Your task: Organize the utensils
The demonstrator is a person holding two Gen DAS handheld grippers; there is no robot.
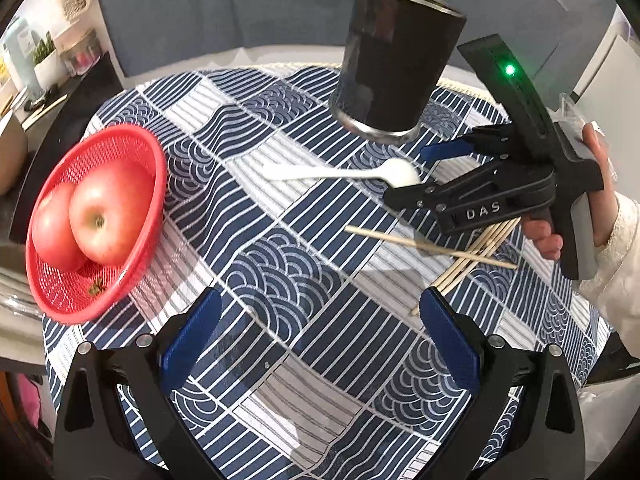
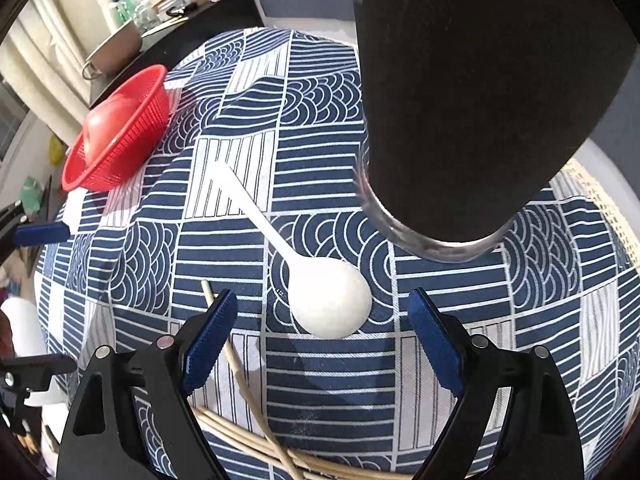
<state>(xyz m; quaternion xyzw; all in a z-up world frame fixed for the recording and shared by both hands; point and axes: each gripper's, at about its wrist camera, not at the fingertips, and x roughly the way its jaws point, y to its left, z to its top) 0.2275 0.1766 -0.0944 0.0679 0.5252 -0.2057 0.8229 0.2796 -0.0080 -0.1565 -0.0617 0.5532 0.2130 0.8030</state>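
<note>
The spoon (image 2: 320, 296) lies on the desk (image 2: 320, 392), its bowl between and just ahead of the right gripper (image 2: 322, 338) fingers, spread wide and holding nothing. Chopsticks (image 2: 240, 364) lie beside its left finger. The left gripper (image 1: 320, 340) fingers gape empty over cloth.

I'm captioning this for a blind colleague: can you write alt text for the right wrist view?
An open hand-held gripper hovers over a white spoon on a blue patterned tablecloth, beside a black cup.

Patterned tablecloth (image 1: 320, 340) bears cup (image 1: 392, 64), spoon (image 2: 324, 300), chopsticks (image 1: 472, 256), basket (image 1: 60, 300).
</note>
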